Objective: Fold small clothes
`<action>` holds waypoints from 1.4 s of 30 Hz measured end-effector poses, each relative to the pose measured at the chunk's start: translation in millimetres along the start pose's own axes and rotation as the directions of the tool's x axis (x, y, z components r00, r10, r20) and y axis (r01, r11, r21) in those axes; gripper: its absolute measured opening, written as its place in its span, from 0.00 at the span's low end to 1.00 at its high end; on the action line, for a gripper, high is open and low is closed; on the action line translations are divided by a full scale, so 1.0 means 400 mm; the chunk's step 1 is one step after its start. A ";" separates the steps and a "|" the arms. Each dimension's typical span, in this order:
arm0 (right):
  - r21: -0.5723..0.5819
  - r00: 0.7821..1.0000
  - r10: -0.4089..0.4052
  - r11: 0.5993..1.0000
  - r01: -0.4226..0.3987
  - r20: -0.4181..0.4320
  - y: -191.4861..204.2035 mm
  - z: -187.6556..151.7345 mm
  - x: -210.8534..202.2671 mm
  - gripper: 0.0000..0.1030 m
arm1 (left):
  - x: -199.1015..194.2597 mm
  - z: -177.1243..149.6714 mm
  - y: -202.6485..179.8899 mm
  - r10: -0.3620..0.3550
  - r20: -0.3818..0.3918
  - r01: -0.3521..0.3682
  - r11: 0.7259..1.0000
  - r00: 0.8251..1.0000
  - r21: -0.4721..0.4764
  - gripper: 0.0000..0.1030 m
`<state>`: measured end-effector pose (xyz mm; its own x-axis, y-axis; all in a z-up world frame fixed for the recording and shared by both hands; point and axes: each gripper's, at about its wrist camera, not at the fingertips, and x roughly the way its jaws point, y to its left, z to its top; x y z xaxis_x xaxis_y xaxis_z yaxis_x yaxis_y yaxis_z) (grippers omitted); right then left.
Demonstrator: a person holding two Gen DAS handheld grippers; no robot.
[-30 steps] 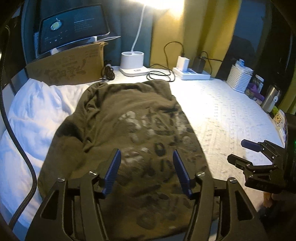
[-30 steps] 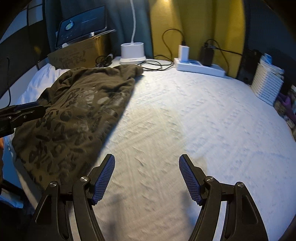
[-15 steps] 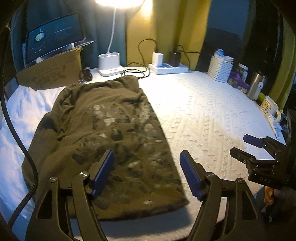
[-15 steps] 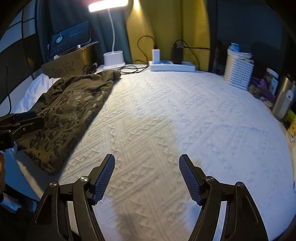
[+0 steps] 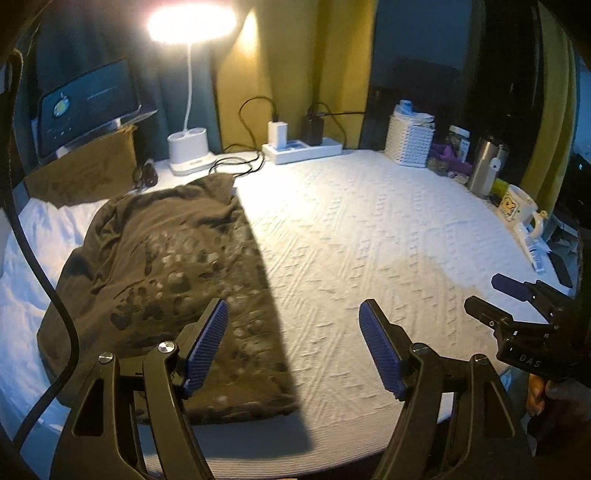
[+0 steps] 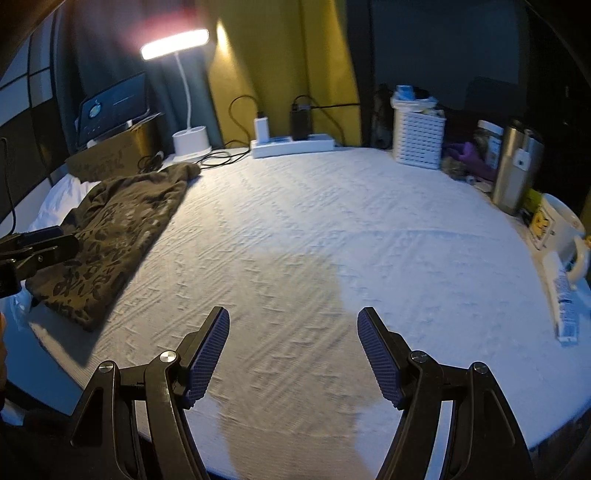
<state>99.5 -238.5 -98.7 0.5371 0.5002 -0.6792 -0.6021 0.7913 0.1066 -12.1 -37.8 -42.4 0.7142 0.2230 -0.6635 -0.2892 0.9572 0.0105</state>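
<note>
White textured bedspread (image 6: 332, 229) bears an olive shirt (image 5: 173, 280) beneath a lit lamp (image 5: 190, 24).

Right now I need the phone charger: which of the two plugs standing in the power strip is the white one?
The left one, the white charger; the black adapter stands right of it on the power strip.

I see a white, textured mattress surface (image 6: 332, 229) filling most of both views. A lit white gooseneck desk lamp (image 5: 188, 110) stands at its far edge, the only light source in view. Yellow curtains (image 5: 288, 74) and dark teal drapes (image 6: 99, 66) hang behind. Beside the lamp lies a white power strip (image 6: 291, 144) with plugged chargers.
</note>
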 end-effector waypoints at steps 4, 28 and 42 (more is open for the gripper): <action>0.012 0.999 -0.026 1.000 0.026 0.020 -0.033 -0.003 -0.032 0.72 | -0.019 0.010 -0.025 0.000 0.022 0.000 1.000 1.000 0.006 0.71; 0.041 0.986 -0.096 0.995 0.091 0.139 -0.136 0.061 -0.217 0.82 | -0.109 0.079 -0.121 -0.057 0.116 0.051 0.997 0.992 0.056 0.72; -0.004 0.964 -0.106 0.994 0.111 0.242 -0.110 0.147 -0.324 0.84 | -0.205 0.127 -0.072 -0.011 0.227 0.005 1.000 0.974 0.026 0.72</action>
<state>91.1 -317.5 27.4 0.7250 0.4834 -0.4907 -0.5414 0.8403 0.0279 -29.9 -74.4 49.9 0.8433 0.2486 -0.4764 -0.2689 0.9628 0.0264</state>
